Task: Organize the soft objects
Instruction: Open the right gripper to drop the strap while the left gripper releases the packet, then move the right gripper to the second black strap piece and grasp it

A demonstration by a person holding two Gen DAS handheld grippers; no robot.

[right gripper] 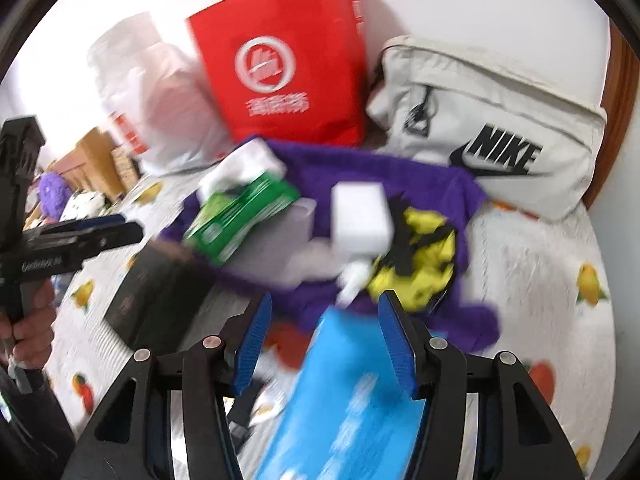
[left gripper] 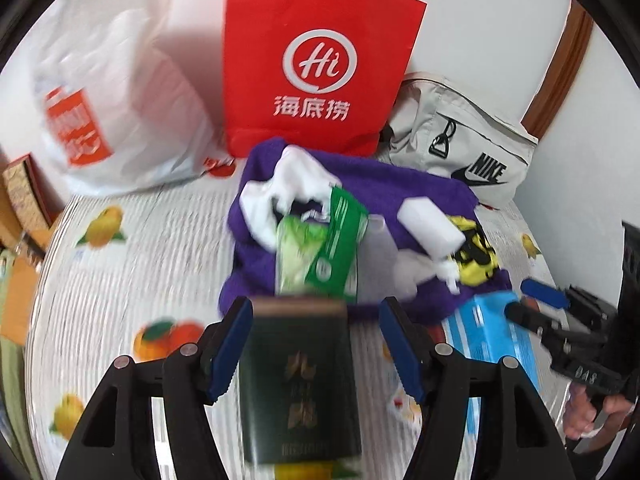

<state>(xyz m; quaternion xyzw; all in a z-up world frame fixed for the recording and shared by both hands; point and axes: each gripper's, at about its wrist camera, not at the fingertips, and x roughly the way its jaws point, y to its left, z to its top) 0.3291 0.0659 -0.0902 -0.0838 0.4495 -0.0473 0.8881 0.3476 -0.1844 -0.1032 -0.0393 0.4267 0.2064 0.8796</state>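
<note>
The soft things lay in one heap in the middle of the fruit-printed tablecloth (left gripper: 120, 280): a purple towel (left gripper: 400, 184) at the bottom, and on it a crumpled white cloth (left gripper: 288, 184), a green tissue pack (left gripper: 336, 240), a white sponge block (left gripper: 430, 226) and a yellow-and-black fabric piece (left gripper: 476, 256). Just in front of the heap the left gripper (left gripper: 316, 344) stood with its blue pads wide apart, and a dark green box (left gripper: 300, 380) lay between them, close to the left pad but not clearly pressed by either one. The right gripper (right gripper: 326, 340) was also wide open, its pads on both sides of a light blue box (right gripper: 352, 392) without closing on it (the pictures are blurred, so contact is hard to judge). Behind the heap stood a red paper bag (left gripper: 316, 60), a white plastic bag (left gripper: 120, 100) and a grey Nike bag (left gripper: 464, 140). I judged the sorting to be at an early step, with the heap not yet separated. The next move probably called for closing on one item and lifting it clear without dragging the towel.
</note>
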